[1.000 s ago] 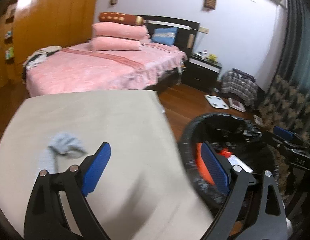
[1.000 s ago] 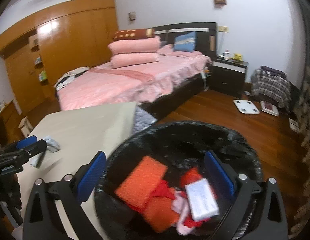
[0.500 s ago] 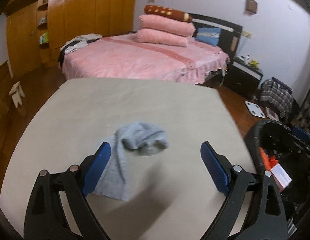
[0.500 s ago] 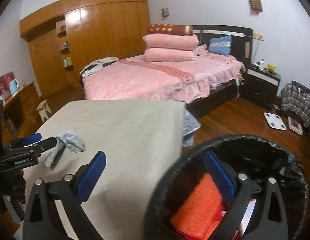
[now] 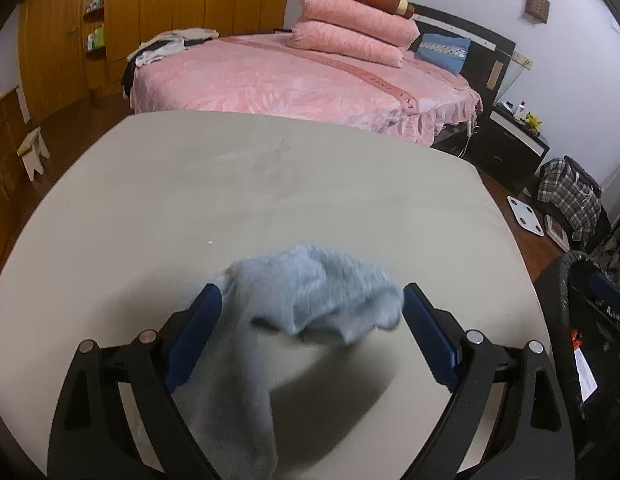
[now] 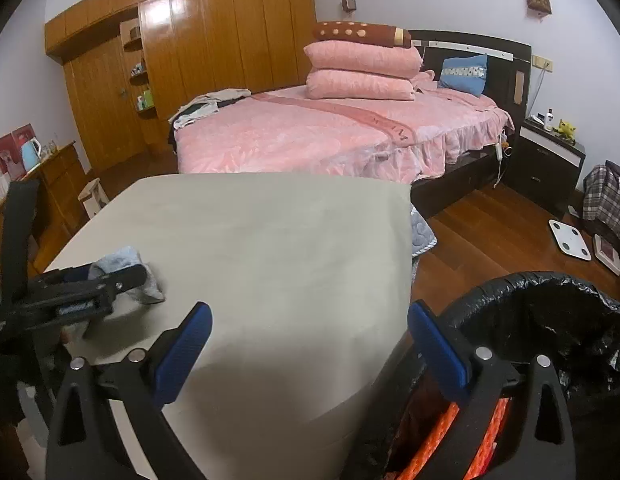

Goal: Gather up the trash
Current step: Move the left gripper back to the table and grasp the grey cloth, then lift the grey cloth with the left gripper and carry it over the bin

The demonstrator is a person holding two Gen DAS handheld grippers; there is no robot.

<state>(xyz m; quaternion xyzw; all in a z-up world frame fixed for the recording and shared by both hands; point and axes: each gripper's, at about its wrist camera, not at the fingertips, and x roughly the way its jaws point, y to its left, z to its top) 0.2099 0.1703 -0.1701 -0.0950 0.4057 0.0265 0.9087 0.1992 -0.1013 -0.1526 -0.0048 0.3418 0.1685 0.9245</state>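
Note:
A crumpled light blue cloth (image 5: 302, 300) lies on the beige table (image 5: 270, 184). My left gripper (image 5: 312, 308) is open, its blue pads on either side of the cloth's bunched top. In the right wrist view the cloth (image 6: 126, 264) shows at the table's left behind the left gripper (image 6: 90, 284). My right gripper (image 6: 310, 328) is open and empty, above the table's right edge beside the black-lined trash bin (image 6: 550, 296), which holds orange trash (image 6: 434, 440).
The bin (image 5: 582, 320) stands off the table's right side. A pink bed (image 6: 330, 132) lies beyond the table. A black nightstand (image 6: 550, 160), a white scale (image 6: 570, 240) and a plaid bag (image 6: 606, 200) are on the wooden floor at right.
My left gripper swung left from the bin and moved in over the blue cloth, which now sits between its pads. My right gripper moved away from over the bin toward the table.

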